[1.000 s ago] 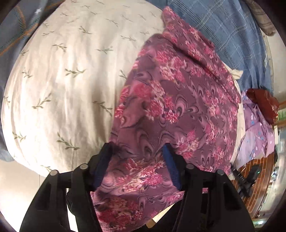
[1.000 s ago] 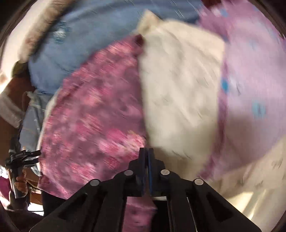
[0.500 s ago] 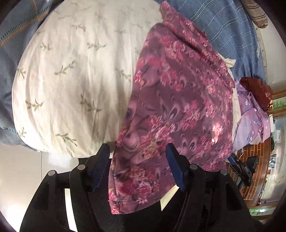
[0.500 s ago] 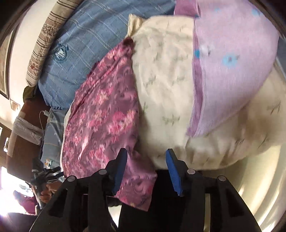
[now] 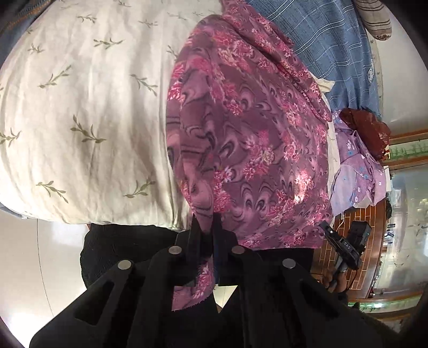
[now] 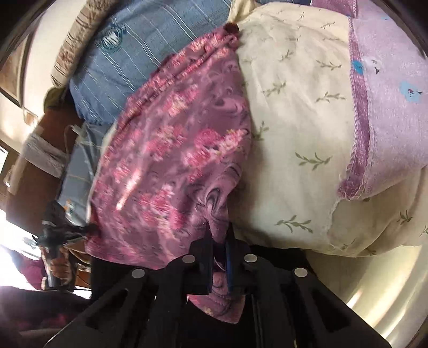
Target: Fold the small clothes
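- Left wrist view: the left tongs [image 5: 204,227] are closed on the near edge of a purple floral cloth [image 5: 248,139]; their jaws have just been closing, and the fabric is pinched between the pads, with a corner hanging below them.
- The cloth is spread over a cream sheet [image 5: 85,107] with a green sprig print, on a bed, and its near edge hangs over the bed's edge.
- A blue checked cover [image 5: 329,45] is seen beyond the cloth, and a striped pillow [image 5: 374,18] lies at the far corner.
- A lilac flowered garment [image 5: 358,171] and a dark red cloth [image 5: 366,128] lie to the right of the floral cloth.
- The right tongs [image 5: 345,246] are seen low at the right, held in a hand [image 5: 335,282].
- Right wrist view: the right tongs [image 6: 219,241] are closed on the other near corner of the cloth [image 6: 174,150]; their jaws have just been closing, and fabric is gripped between the blue pads [image 6: 228,257], bunching below them.
- A lilac towel [image 6: 388,101] with blue spots lies on the sheet [image 6: 294,128] to the right, apart from the cloth.
- The left tongs [image 6: 57,227] are seen at the far left, held in a hand [image 6: 58,267].
- The cloth appears blurred in this view.
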Available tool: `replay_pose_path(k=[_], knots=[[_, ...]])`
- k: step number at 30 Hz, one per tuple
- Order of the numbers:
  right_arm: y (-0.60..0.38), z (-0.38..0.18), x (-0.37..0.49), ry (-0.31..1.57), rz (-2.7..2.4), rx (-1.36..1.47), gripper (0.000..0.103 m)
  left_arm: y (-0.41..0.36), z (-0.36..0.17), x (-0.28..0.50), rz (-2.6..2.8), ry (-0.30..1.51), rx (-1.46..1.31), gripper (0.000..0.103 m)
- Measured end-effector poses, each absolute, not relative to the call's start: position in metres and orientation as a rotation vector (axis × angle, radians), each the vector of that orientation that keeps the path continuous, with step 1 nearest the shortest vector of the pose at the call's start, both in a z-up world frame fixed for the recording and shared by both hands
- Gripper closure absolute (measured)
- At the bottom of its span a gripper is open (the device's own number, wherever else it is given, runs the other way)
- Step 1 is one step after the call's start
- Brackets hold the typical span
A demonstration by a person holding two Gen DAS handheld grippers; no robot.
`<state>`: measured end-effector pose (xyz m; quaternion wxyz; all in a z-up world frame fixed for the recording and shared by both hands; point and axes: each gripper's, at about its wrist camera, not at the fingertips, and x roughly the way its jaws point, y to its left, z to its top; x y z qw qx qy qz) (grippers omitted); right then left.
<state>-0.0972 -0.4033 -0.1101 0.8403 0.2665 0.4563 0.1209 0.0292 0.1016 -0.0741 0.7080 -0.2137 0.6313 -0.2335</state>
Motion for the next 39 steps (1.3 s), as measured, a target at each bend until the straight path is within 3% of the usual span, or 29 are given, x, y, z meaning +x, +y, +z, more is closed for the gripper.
replay_pose_path(k=[8,13,15,16,18,20,22,24,26,27,28,31,39], knots=[[-0.422,-0.103,-0.1,0.896,0.331,0.762,0.098,0.093,-0.042,0.03,-0.595,1.301,-0.521,0.098],[-0.417,-0.109,-0.089,0.942,0.294,0.723,0.093,0.091,-0.059,0.034,-0.533,1.356,-0.453,0.098],[-0.417,-0.113,-0.087,0.965,0.283,0.712,0.093,0.094,-0.066,0.03,-0.531,1.374,-0.439,0.085],[-0.418,-0.114,-0.088,0.965,0.268,0.704,0.092,0.094,-0.068,0.028,-0.533,1.38,-0.428,0.071],[-0.419,-0.117,-0.087,0.973,0.283,0.701,0.087,0.094,-0.068,0.025,-0.522,1.38,-0.397,0.051],[-0.417,-0.119,-0.086,0.988,0.283,0.693,0.075,0.091,-0.068,0.024,-0.515,1.379,-0.36,0.05],[-0.413,-0.121,-0.086,0.995,0.281,0.665,0.074,0.086,-0.07,0.023,-0.543,1.392,-0.357,0.05],[-0.41,-0.122,-0.086,1.001,0.28,0.647,0.072,0.079,-0.072,0.02,-0.577,1.399,-0.364,0.052],[-0.404,-0.122,-0.085,0.999,0.273,0.599,0.072,0.07,-0.073,0.018,-0.594,1.402,-0.348,0.078],[-0.402,-0.121,-0.086,0.995,0.268,0.561,0.077,0.068,-0.074,0.019,-0.602,1.413,-0.354,0.099],[-0.397,-0.119,-0.086,0.999,0.253,0.502,0.096,0.067,-0.076,0.019,-0.613,1.429,-0.374,0.099],[-0.394,-0.114,-0.091,0.992,0.271,0.469,0.098,0.07,-0.068,0.016,-0.617,1.408,-0.402,0.099],[-0.416,-0.079,-0.099,0.804,0.426,0.762,0.098,0.078,-0.018,0.037,-0.726,1.254,-0.591,0.099]])
